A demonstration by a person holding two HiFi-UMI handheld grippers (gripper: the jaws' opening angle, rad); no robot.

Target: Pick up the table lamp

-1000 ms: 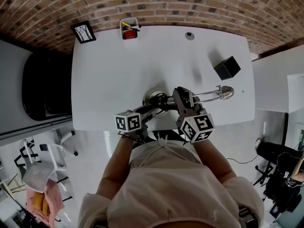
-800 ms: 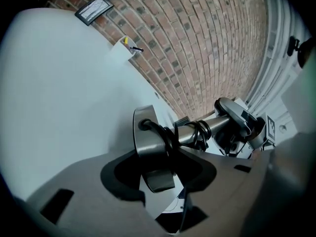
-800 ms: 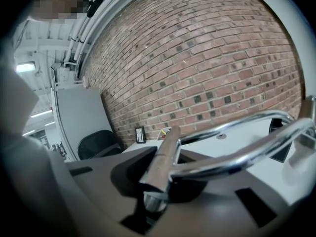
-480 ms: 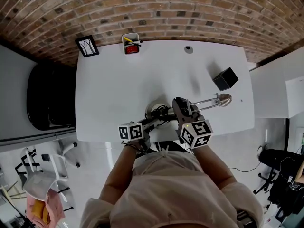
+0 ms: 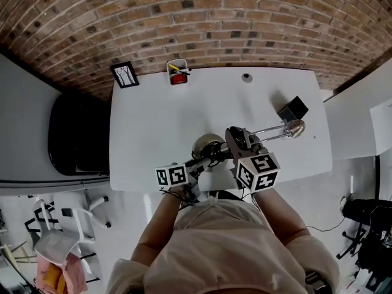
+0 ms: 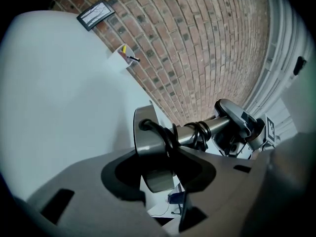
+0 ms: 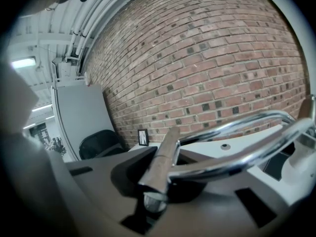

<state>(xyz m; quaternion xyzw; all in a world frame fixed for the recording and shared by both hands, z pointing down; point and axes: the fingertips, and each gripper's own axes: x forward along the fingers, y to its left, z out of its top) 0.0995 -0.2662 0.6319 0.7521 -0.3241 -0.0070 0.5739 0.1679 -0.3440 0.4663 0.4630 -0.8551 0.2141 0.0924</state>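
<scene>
Soft, even light fills the head view; the white rectangular table (image 5: 153, 115) is bright and its shadows are faint. Fisheye bends the red-brown brick wall (image 5: 202, 17). Both gripper views have black corners and a blurred foreground. In the right gripper view a glowing ceiling strip light (image 7: 22, 62) sits at upper left, and glare streaks the silver table lamp (image 7: 216, 167).

The lamp (image 5: 208, 144) is showing a round base of dull, brushed grey metal, while its two thin rods (image 7: 223, 164) are gleaming as polished chrome, mirroring the room. A black cord (image 6: 164, 133) with a rubbery, slightly glossy skin is coiling around the stem. The table (image 5: 153, 115) is lying smooth, white and matt. The brick wall (image 5: 214, 17) is looking rough and grainy.
</scene>
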